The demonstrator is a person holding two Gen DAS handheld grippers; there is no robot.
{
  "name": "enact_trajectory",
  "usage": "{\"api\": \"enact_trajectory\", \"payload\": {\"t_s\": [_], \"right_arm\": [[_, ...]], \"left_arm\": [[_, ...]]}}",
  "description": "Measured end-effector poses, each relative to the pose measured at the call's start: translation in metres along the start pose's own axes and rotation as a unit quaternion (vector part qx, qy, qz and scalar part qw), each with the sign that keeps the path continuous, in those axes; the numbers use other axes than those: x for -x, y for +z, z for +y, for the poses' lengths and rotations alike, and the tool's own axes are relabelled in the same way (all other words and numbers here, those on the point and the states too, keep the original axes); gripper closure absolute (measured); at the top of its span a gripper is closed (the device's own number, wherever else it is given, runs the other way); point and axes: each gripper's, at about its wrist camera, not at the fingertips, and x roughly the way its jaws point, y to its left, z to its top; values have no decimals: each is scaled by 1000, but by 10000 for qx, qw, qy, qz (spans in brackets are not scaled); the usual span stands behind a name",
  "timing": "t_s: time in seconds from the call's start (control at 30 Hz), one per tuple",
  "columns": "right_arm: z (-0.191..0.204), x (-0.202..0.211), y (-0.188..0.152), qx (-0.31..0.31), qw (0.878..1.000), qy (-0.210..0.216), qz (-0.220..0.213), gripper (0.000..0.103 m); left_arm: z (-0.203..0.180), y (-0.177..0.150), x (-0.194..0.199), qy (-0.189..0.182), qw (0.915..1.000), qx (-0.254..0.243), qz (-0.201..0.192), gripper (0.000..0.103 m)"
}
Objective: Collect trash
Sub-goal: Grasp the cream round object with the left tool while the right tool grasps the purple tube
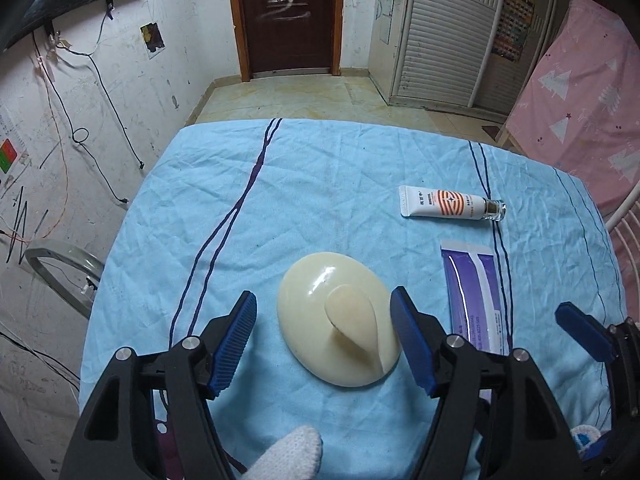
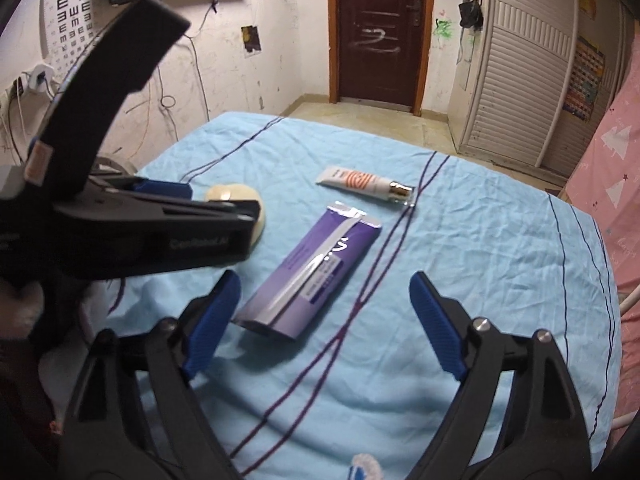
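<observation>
the left gripper (image 1: 324,338) is standing wide with nothing pinched, its blue ribbed pads flanking the glossy cream oval dish with a raised tab (image 1: 338,318) lying on the wrinkled light-blue cloth (image 1: 320,184). the right gripper (image 2: 325,324) is gaping empty too, pointing at the flat purple foil wrapper (image 2: 310,272), while the white orange-striped tube (image 2: 366,183) is lying beyond. the slick rounded dish is likely risking a squirt sideways, and the thin wrapper may be bunching the cloth instead of lifting.

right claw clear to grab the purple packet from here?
Probably yes. The right claw is open and empty, the purple packet lies flat on the blue cloth just ahead, towards its left finger. Nothing lies between; the left claw sits off at the cream dish.
</observation>
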Motion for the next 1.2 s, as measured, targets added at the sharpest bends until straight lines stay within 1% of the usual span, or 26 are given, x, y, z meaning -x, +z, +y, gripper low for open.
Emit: {"api": "enact_trajectory", "payload": {"t_s": [0.17, 0.23, 0.3, 0.4, 0.47, 0.5, 0.57, 0.63, 0.67, 0.7, 0.73, 0.83, 1.0, 1.2], "right_arm": [[2, -14, 4, 45, 9997, 17, 246, 20], [2, -18, 5, 65, 9994, 3, 337, 20], [1, -22, 5, 63, 9990, 0, 433, 20], [0, -29, 4, 102, 9982, -8, 597, 32], [-1, -30, 4, 130, 9978, 28, 643, 34], [-1, -30, 4, 158, 9978, 39, 643, 36], [0, -29, 4, 192, 9977, 35, 642, 42], [0, -29, 5, 217, 9978, 14, 629, 59], [-1, -29, 5, 212, 9979, -5, 617, 64], [-2, -28, 5, 183, 9980, -42, 597, 73], [-4, -26, 4, 161, 9981, -40, 588, 77], [-7, -22, 3, 107, 9986, -12, 523, 83], [-16, -12, 4, -85, 9993, 78, 344, 85], [-35, 10, 2, -391, 9992, 41, 11, 85]], "left_arm": [[-1, -4, -11, -195, 9996, -121, 161, 36], [-5, -5, -12, -84, 9997, -207, 102, 35], [-4, -5, -14, -65, 9997, -213, 79, 35], [-5, -6, -15, -27, 9997, -234, 52, 36], [-6, -6, -14, 13, 9997, -256, 5, 38], [-8, -6, -14, 17, 9996, -265, -23, 43], [-10, -8, -12, 31, 9996, -274, -61, 44], [-10, -9, -11, 22, 9996, -278, -87, 45], [-11, -10, -10, 8, 9996, -266, -102, 45], [-10, -10, -9, -13, 9996, -240, -114, 45], [-10, -11, -8, -37, 9997, -217, -130, 46], [-6, -13, -6, -151, 9997, -132, -147, 46], [-1, -14, 1, -197, 9996, -42, -196, 46], [-6, -11, 23, -219, 9988, -50, -440, 46]]}}
